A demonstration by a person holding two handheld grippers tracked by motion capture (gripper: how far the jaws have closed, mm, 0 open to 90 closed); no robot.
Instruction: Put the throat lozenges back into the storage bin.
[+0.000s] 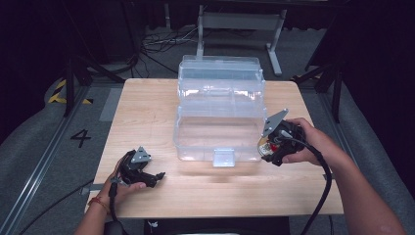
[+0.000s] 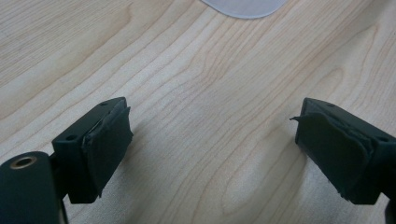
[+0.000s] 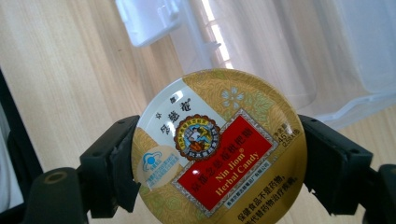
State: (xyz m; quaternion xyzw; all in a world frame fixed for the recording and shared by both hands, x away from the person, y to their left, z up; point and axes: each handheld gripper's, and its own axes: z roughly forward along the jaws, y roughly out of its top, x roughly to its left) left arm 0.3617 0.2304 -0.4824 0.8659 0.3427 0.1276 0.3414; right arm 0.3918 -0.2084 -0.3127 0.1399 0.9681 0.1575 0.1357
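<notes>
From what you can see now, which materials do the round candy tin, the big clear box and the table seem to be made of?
Candy tin: probably printed metal, glossy, since light glares on its lid. Clear box: transparent plastic, because the table shows through its walls. Table: pale wood or wood-look laminate, matte, with visible grain.

Worktop (image 1: pixel 147 112) brightly lit from above, dark surroundings, high view soft and low-res, faint shadow under clear box (image 1: pixel 218 112), glare on candy tin (image 3: pixel 219 149) lid, background blurred in right gripper view
</notes>
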